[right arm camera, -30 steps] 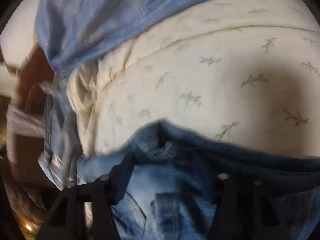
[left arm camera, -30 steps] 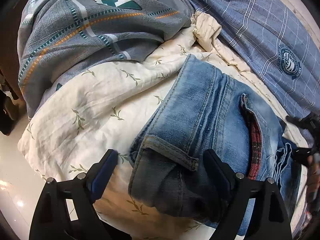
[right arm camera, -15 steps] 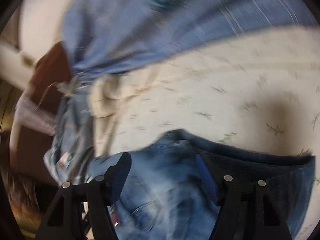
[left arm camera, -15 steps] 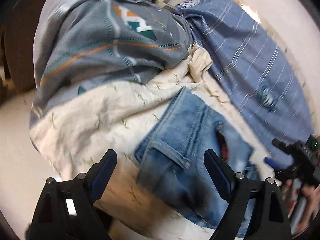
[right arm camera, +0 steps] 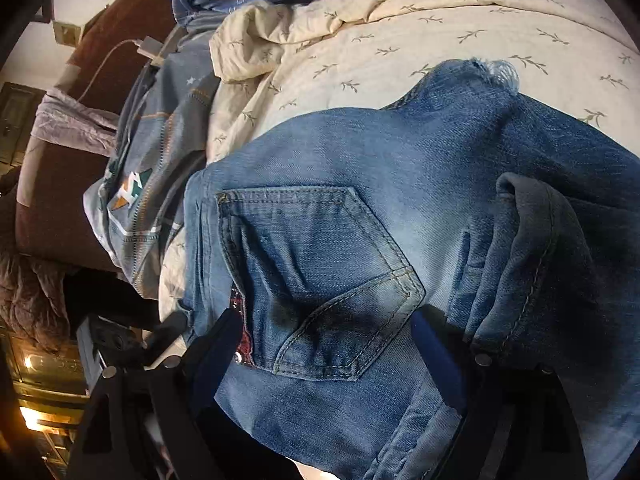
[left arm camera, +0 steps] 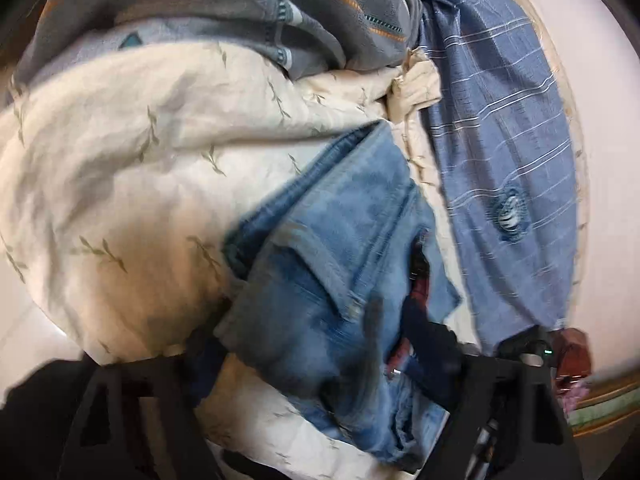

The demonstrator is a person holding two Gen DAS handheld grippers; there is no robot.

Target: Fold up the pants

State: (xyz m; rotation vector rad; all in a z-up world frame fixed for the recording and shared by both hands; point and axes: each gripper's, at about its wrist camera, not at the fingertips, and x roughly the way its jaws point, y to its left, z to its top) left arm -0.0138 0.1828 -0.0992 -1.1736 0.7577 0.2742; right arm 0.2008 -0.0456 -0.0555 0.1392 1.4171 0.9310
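Lying bunched on the cream leaf-print bedsheet [left arm camera: 132, 168], the folded jeans [right arm camera: 360, 208] with a back pocket [right arm camera: 316, 280] facing up.

Straddling the near end of the jeans [left arm camera: 344, 280], the left claw [left arm camera: 320, 364], jaws having just been narrowing, denim sitting between them; picture too blurred here, so cannot tell whether the pads are pressing the cloth.

Hovering over the pocket end, the right claw [right arm camera: 328, 356], jaws standing apart and having just been widening, denim lying between the 2 fingers [right arm camera: 438, 360] without being pinched.

Resting beyond the jeans, a grey patterned cloth [left arm camera: 248, 12] and a blue striped cloth [left arm camera: 504, 128], both draped over the bedsheet.
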